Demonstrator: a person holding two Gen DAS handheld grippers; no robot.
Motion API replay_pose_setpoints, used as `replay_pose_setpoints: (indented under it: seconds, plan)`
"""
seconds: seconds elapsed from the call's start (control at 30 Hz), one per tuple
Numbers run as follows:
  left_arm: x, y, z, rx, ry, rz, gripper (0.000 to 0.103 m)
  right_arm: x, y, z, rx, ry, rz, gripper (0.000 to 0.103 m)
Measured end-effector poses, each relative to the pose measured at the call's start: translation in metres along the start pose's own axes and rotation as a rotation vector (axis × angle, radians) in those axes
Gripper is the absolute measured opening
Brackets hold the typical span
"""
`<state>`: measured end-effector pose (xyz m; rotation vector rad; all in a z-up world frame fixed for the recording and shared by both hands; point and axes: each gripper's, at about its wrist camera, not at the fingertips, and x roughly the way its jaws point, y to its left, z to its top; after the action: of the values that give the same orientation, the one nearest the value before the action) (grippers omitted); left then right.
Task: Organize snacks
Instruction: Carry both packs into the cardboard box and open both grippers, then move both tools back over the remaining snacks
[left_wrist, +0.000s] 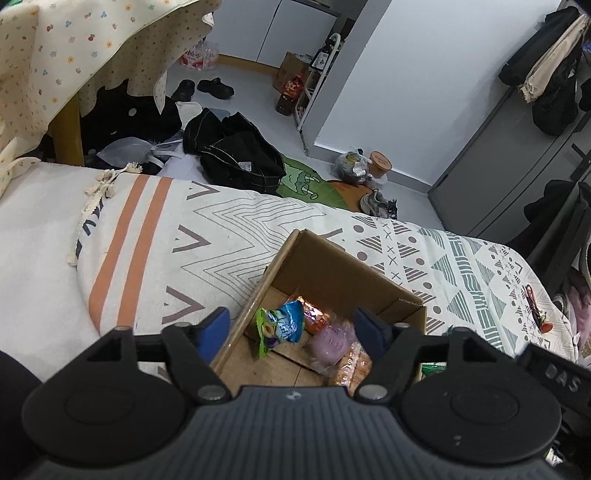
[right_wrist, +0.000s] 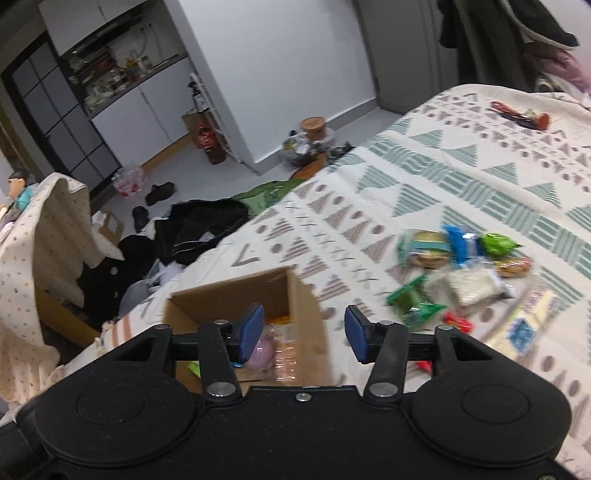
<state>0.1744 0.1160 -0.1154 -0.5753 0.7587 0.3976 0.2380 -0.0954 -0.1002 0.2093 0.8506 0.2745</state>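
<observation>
Sorting under way, judged partly done: open brown cardboard box (right_wrist: 299, 314) on the patterned bedspread (right_wrist: 461, 177) sits just ahead of both tongs and holds several wrapped snacks (left_wrist: 291, 325). Left tongs (left_wrist: 291, 332) spread, empty, above the box. Right tongs (right_wrist: 303, 334) spread, empty. Loose pile of bright packets (right_wrist: 454, 273) lies ahead-right of them; next move probably swings right to pinch one.

Even, cool indoor light; no hard shadows or glare. Left wrist view sharp. Right wrist view motion-blurred, worst on the scattered coloured snack packets (right_wrist: 458, 273) and the patterned cream bedspread (right_wrist: 480, 173). Strong fisheye bending of walls and dark corners in both views.
</observation>
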Motion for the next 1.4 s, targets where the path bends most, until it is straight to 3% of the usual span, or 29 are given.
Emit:
replay_pose_setpoints:
  seconds: [0.2, 0.67, 0.8, 1.17, 1.4]
  plan:
    - [-0.003, -0.010, -0.005, 0.022, 0.003, 0.006, 0.080, -0.015, -0.026, -0.006, 0.012, 0.000, -0.055, 0.054]
    - [-0.023, -0.052, -0.024, 0.146, -0.007, -0.004, 0.092, -0.061, -0.084, -0.011, 0.041, -0.055, -0.112, 0.078]
    - [-0.028, -0.066, -0.032, 0.190, 0.008, -0.016, 0.092, -0.071, -0.101, -0.014, 0.050, -0.068, -0.127, 0.093]
    - [-0.037, -0.100, -0.051, 0.263, 0.030, -0.036, 0.092, -0.097, -0.153, -0.016, 0.097, -0.098, -0.141, 0.103]
    - [-0.036, -0.123, -0.065, 0.325, 0.045, -0.036, 0.092, -0.101, -0.185, -0.015, 0.116, -0.107, -0.159, 0.103]
